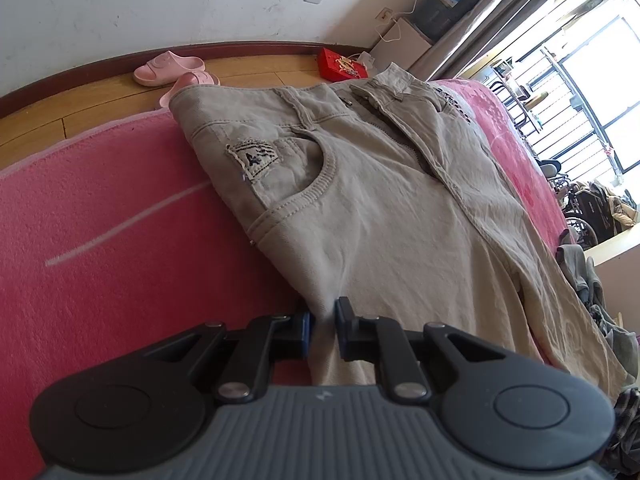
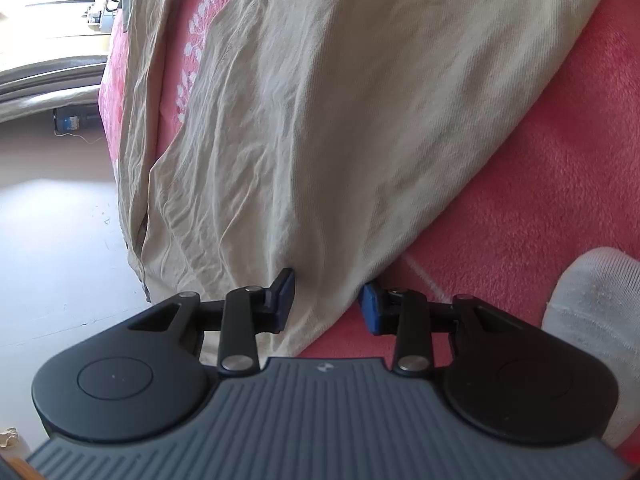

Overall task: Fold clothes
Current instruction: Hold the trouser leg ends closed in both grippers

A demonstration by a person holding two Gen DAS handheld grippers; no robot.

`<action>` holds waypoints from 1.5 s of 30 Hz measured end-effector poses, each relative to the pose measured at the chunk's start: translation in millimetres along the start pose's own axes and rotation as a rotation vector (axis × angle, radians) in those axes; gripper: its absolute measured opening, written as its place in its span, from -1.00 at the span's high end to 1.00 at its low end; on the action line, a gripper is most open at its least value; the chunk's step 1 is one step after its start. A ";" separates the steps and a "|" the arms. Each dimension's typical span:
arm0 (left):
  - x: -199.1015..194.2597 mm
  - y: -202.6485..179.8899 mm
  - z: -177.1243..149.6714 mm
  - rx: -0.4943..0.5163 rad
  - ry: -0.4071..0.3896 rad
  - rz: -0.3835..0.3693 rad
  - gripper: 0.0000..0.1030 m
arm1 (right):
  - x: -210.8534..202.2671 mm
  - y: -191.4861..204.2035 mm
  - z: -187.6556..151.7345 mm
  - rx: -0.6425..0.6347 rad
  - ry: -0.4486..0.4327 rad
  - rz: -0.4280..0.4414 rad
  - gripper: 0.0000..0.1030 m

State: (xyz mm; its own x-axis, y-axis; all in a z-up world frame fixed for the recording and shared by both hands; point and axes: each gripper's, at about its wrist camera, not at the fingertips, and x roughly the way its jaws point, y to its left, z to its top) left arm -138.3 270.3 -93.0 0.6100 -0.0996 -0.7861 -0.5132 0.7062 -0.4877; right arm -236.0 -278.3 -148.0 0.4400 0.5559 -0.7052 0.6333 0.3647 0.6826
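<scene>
The left gripper (image 1: 322,330) pinches the edge of the khaki trousers (image 1: 380,208), which run toward 1 o'clock across the pink blanket (image 1: 120,240). The right gripper (image 2: 326,304), fingers spread, straddles a leg edge; cloth runs toward 12.

The left gripper (image 1: 322,330) sits low with its jaws drawn close, pinching a fold of the beige trousers (image 1: 380,216) between the blue pads, while the right gripper (image 2: 327,302) has its jaws set wider, straddling the trouser leg's edge without visibly clamping it.
</scene>
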 end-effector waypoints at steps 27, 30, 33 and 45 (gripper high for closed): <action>0.5 0.2 -2.3 0.005 -0.011 0.005 0.73 | 2.8 -6.1 1.8 0.115 -0.023 0.055 0.33; 0.5 0.2 -2.5 0.006 -0.012 0.005 0.73 | 2.9 -6.7 3.2 0.142 -0.039 0.064 0.33; 0.6 0.5 -2.7 0.005 -0.012 0.005 0.73 | 0.9 -2.2 5.0 0.132 -0.061 0.051 0.33; 1.1 0.9 -3.4 0.008 -0.015 0.006 0.73 | -4.8 17.5 11.2 0.024 -0.113 -0.051 0.30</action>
State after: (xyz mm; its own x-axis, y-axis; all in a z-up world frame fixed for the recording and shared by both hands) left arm -140.1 268.4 -95.6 0.6163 -0.0847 -0.7829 -0.5120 0.7123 -0.4801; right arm -220.0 -282.9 -134.8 0.4745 0.4491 -0.7571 0.6716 0.3714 0.6412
